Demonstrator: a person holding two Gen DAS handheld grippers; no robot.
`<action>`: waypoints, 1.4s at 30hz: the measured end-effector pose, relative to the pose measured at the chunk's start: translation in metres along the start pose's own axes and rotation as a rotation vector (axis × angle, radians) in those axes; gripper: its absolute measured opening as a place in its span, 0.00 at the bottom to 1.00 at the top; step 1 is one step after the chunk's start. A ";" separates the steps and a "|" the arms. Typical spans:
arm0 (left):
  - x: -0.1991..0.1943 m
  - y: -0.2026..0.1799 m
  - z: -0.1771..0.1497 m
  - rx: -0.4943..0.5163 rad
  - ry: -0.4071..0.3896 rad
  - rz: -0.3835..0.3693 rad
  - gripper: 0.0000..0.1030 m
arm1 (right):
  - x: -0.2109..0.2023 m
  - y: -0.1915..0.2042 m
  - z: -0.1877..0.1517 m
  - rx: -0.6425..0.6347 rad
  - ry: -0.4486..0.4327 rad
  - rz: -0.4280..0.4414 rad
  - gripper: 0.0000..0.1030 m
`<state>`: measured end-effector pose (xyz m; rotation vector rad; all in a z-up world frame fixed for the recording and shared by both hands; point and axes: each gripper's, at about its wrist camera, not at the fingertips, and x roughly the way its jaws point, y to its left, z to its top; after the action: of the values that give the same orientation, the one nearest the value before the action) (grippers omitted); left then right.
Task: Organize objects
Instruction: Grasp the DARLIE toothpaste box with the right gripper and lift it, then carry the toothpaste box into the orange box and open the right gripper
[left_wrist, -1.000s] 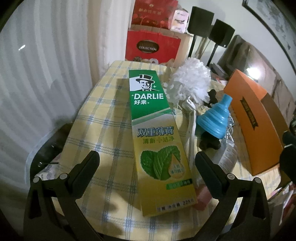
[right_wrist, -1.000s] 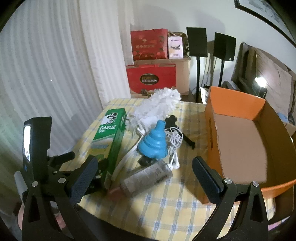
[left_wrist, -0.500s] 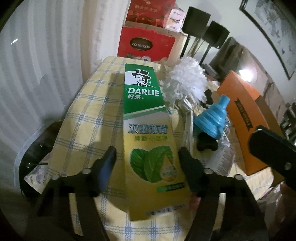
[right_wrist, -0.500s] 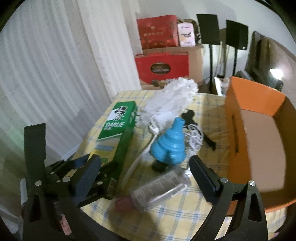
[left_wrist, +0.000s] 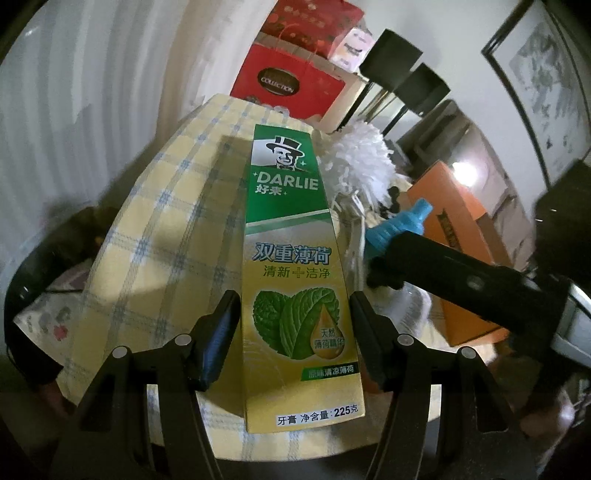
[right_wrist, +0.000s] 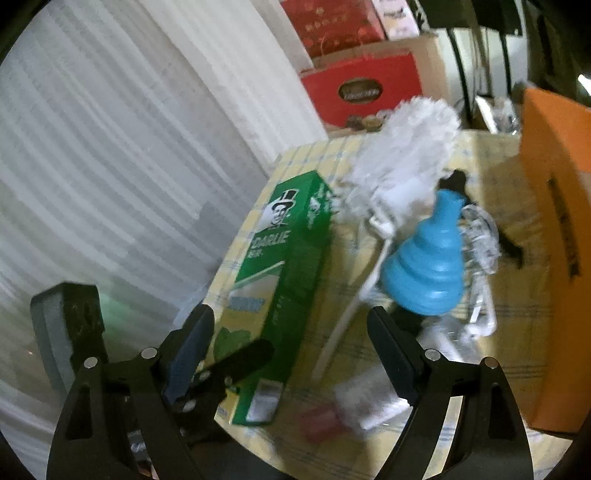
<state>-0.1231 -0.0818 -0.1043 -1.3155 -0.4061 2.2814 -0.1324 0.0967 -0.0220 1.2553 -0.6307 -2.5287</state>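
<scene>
The tidying is only just starting. Nothing looks put away yet: the big orange cardboard box (right_wrist: 554, 229) is sitting at the right side of the table, and I cannot see anything inside it from here.

The left gripper (left_wrist: 293, 325) is squeezing the long green and yellow cardboard toothpaste box (left_wrist: 295, 266). Its two black fingers are pressing on the long sides of the box near its close end. The toothpaste box is lying flat on the yellow checked tablecloth (left_wrist: 162, 236), at the left side of the pile.

The right gripper (right_wrist: 291, 347) is reaching down over the middle of the pile. Its jaws are closing, but they are still wide, with nothing pinched yet. Between them are the white stick of the duster and the close end of the toothpaste box.

Still waiting to be sorted are:
- the fluffy white duster (right_wrist: 402, 155), soft and stringy
- the blue rubbery funnel (right_wrist: 428, 266), shaped like stacked rings with a thin spout on top
- a see-through plastic bottle with a red cap (right_wrist: 354, 406), lying on its side and blurry
- a tangle of thin white cord (right_wrist: 480, 236) just beside the funnel

The toothpaste box looks smooth and shiny, with flat sides that are easy to pinch.
</scene>
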 end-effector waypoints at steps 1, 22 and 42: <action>-0.002 0.000 -0.001 -0.004 0.000 -0.010 0.56 | 0.003 0.000 0.001 0.006 0.011 0.008 0.85; -0.031 -0.010 -0.017 -0.053 -0.028 -0.097 0.56 | 0.013 0.008 -0.013 0.053 0.101 0.049 0.58; -0.060 -0.119 -0.007 0.171 -0.081 -0.131 0.56 | -0.089 -0.017 0.005 0.099 -0.042 0.075 0.55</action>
<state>-0.0617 -0.0129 -0.0078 -1.0833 -0.3075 2.2113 -0.0837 0.1491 0.0339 1.1895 -0.8062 -2.4955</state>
